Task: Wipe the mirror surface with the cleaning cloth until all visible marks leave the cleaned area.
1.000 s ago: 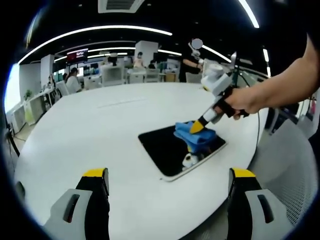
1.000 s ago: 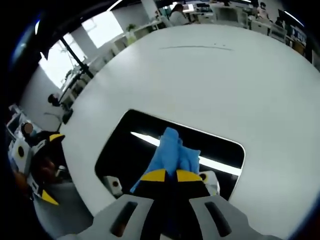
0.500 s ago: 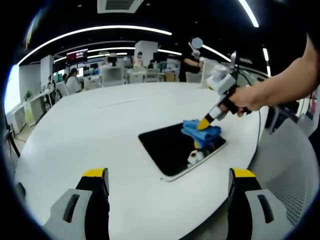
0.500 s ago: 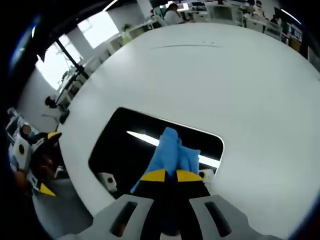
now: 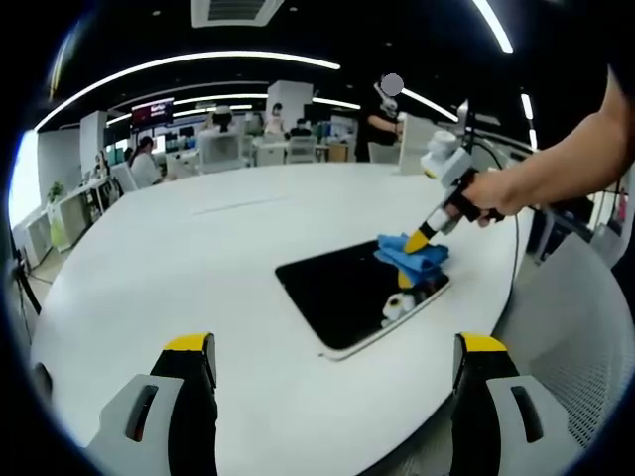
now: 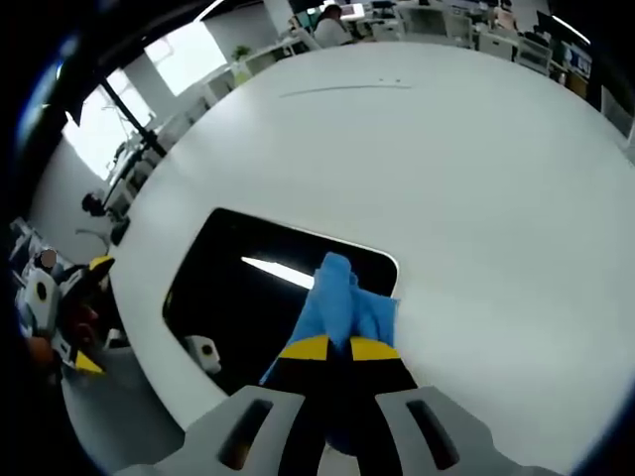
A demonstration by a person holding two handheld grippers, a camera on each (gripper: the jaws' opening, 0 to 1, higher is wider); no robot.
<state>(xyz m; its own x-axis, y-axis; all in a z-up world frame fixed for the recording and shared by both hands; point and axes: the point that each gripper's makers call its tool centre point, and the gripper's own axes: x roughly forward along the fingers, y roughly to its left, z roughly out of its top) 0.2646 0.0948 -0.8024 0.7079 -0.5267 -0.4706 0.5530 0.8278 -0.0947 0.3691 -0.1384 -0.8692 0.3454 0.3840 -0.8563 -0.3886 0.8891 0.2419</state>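
Observation:
A dark rectangular mirror (image 5: 347, 290) (image 6: 238, 288) lies flat on the round white table (image 5: 198, 258) (image 6: 446, 169). My right gripper (image 6: 330, 348) (image 5: 417, 241) is shut on a blue cleaning cloth (image 6: 342, 307) (image 5: 412, 256), pressing it onto the mirror's far right corner. A person's hand (image 5: 496, 193) holds that gripper. My left gripper (image 5: 332, 342) hovers open over the table's near edge, well short of the mirror, with nothing between its yellow-tipped fingers (image 5: 189, 345). The left gripper (image 6: 69, 317) shows at the left edge of the right gripper view.
The mirror reflects a ceiling light strip (image 6: 278, 271) and the gripper. Office desks with seated people (image 5: 149, 159) stand beyond the table's far side. A grey mesh chair (image 5: 585, 337) sits at the right by the table edge.
My right gripper has slid the blue cloth across the mirror toward its far right corner. The left gripper has stayed still and open.

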